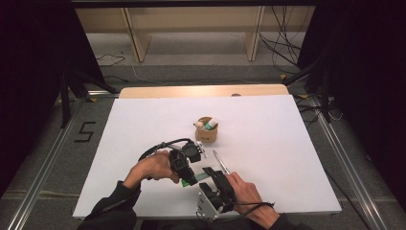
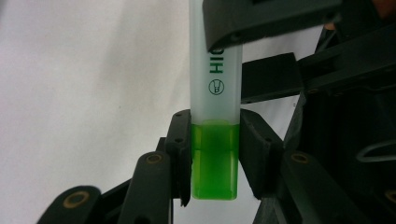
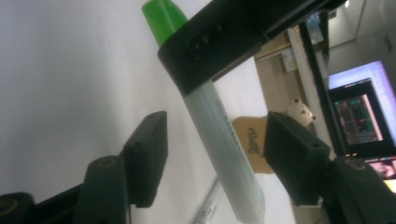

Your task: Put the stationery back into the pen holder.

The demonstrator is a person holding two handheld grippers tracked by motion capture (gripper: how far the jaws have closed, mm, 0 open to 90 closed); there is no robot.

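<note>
My left claw (image 2: 215, 154) clamped on the frosted white highlighter with green cap (image 2: 215, 116), its far end hidden behind my right claw (image 3: 212, 154), jaws apart around the barrel, not touching

I see a white table (image 1: 287, 158) with a wooden edge at its far side. On it stands a small tan cup (image 1: 207, 132) with a bear figure on its rim and a white-green item inside. A silver pen (image 1: 221, 162) lies on the table near the cup, on its near side. On the floor left of the table, black tape forms a 5 (image 1: 84, 132). Behind the table I see wooden shelf legs (image 1: 136, 36) and loose cables (image 1: 282, 43) on the floor. A lit screen (image 3: 362, 112) glows at the edge of the right gripper view.
</note>
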